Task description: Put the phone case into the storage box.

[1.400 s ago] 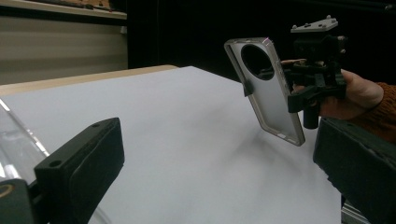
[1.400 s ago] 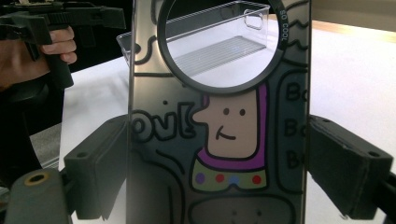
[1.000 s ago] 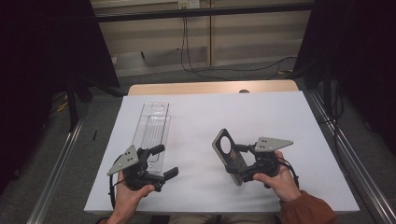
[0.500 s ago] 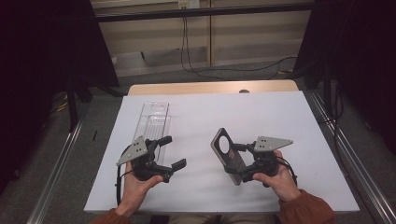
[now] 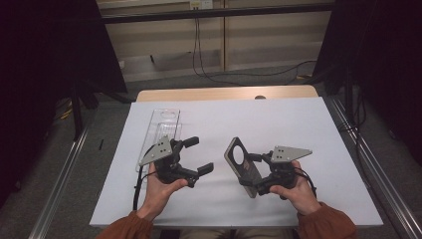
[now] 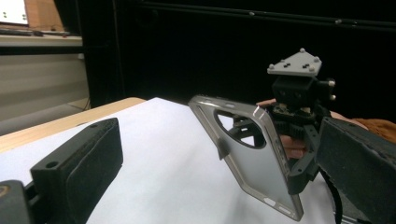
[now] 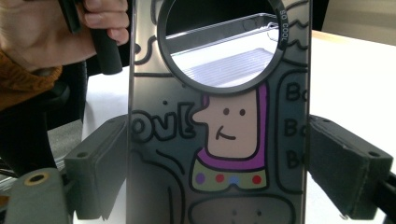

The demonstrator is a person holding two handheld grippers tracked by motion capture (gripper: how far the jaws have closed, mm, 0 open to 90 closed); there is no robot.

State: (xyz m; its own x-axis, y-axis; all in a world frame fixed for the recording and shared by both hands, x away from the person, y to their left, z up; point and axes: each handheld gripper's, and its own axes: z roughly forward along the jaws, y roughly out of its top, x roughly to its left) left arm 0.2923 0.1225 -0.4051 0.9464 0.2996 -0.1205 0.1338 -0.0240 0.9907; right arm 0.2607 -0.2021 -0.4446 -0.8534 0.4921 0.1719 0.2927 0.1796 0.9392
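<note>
**Two grippers, one phone case held upright**

Two hand-held grippers work over a white table (image 5: 318,129). R. gripper (image 5: 251,172) clamps a grey phone case (image 5: 241,165) by its two long edges; the case stands tilted on the sheet, its lower end at or just above the surface, round camera hole toward the top. In the right gripper view the pads (image 7: 100,163) press both sides of the case (image 7: 219,140), whose inner face shows a cartoon figure w/ purple collar and coloured dots; "SO COOL" is printed on the ring of the hole. L. gripper (image 5: 196,155) is held near the case, to its left in the high view, jaws wide apart w/ nothing between them, pointing toward the case. In the left gripper view its pads (image 6: 88,149) frame the case (image 6: 252,158) and, behind it, the r. gripper (image 6: 299,140) w/ its grey plate on top. A clear plastic tray (image 5: 161,132) lies flat on the sheet beyond the l. gripper, well apart from the case; it also shows through the camera hole in the right gripper view (image 7: 224,65).
</note>
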